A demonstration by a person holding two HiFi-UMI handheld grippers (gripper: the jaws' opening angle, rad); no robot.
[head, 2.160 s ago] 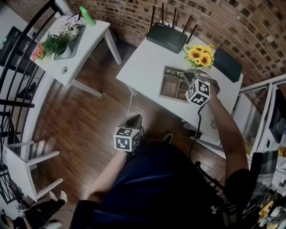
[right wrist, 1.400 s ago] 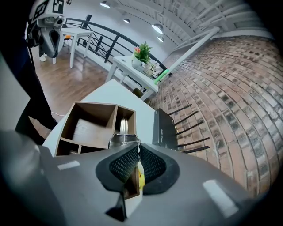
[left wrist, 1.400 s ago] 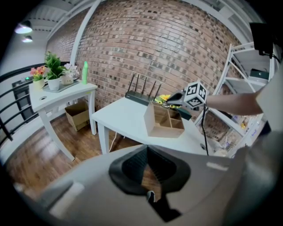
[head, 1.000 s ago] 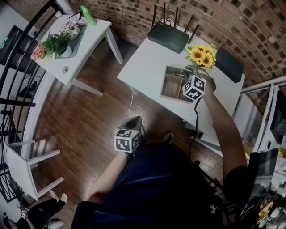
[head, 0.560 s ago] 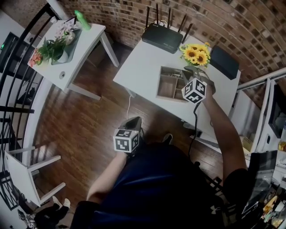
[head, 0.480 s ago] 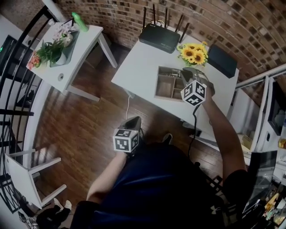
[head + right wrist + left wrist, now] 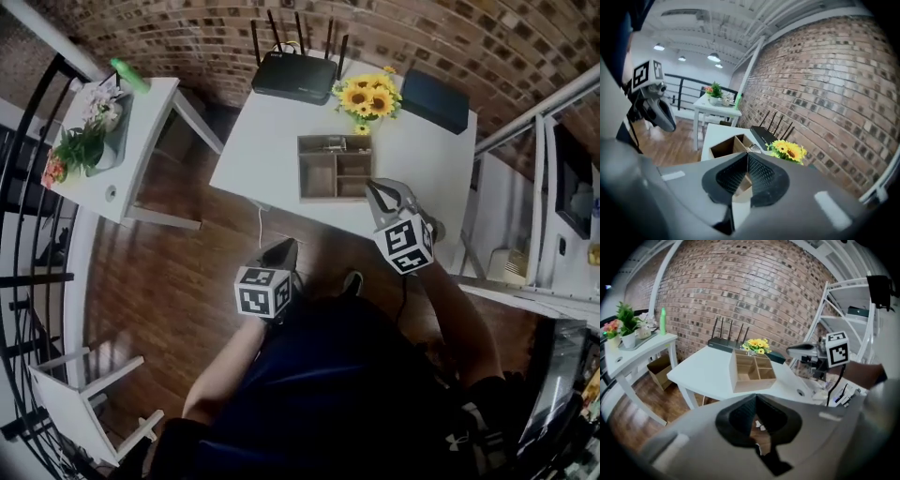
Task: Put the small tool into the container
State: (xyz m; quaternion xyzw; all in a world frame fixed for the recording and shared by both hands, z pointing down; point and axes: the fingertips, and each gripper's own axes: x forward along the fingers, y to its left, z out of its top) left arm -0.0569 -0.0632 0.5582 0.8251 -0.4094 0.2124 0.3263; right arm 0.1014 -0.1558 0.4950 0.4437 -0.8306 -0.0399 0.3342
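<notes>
A wooden container (image 7: 301, 169) with several compartments sits on the white table (image 7: 267, 141). A small metal tool (image 7: 330, 142) lies in its far compartment, and shows as a shiny piece (image 7: 753, 149) in the right gripper view. My right gripper (image 7: 380, 187) hovers over the table's near edge, just short of the container, shut with nothing in it. My left gripper (image 7: 284, 246) hangs over the wooden floor in front of the table, shut and holding nothing. The left gripper view shows the container (image 7: 750, 383) ahead and the right gripper (image 7: 792, 351) beside it.
A black router (image 7: 292, 77), sunflowers (image 7: 367, 97) and a dark flat case (image 7: 434, 89) line the table's far edge by the brick wall. A side table (image 7: 131, 150) with plants (image 7: 80, 141) and a green bottle (image 7: 129, 75) stands left. A white chair (image 7: 84, 412) is lower left.
My right gripper has drawn back from over the container toward the table's near edge. The head view has swung, so the table sits further left. The left gripper has stayed put.
</notes>
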